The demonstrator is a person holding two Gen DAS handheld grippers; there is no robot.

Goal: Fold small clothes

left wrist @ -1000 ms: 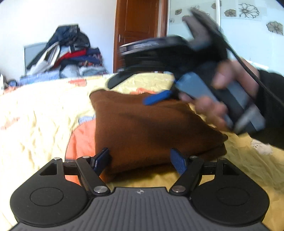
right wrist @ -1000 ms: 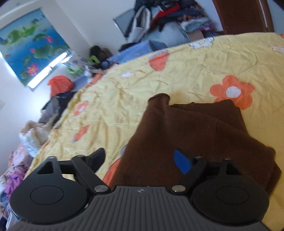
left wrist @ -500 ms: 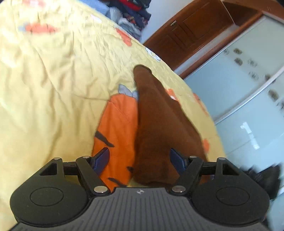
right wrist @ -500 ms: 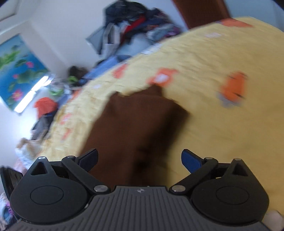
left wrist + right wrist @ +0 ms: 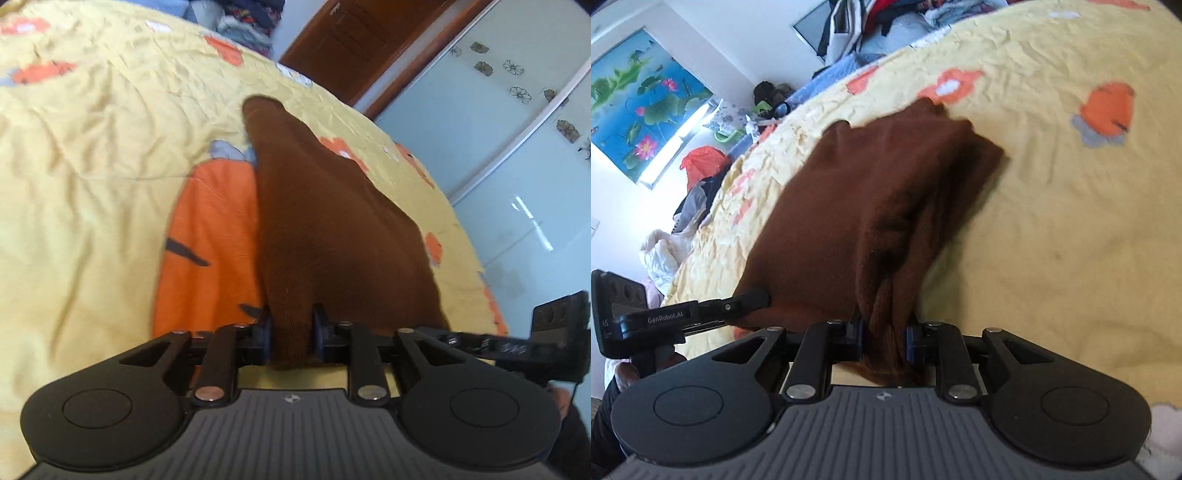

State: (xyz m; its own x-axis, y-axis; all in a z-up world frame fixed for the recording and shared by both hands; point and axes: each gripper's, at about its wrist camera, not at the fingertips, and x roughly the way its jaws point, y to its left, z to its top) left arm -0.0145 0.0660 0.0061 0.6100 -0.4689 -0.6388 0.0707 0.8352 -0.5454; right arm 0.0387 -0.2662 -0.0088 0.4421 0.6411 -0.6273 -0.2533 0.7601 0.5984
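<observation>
Garment: brown knit garment (image 5: 332, 229), part-folded, lies on the yellow floral bedspread (image 5: 92, 166).
Axis: its long side runs away from both cameras; the narrow end points far.
Left gripper (image 5: 291, 334): fingers just closed, pinching the near edge.
Right gripper (image 5: 884, 338): fingers just closed, clamping bunched near edge.
Technique: lift both corners together, level, keep the edge taut.

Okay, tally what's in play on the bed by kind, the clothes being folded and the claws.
Brown garment: 1
Claws: 2, left claw and right claw, each shut on the garment's near edge, having just been closing
Total: 3
</observation>
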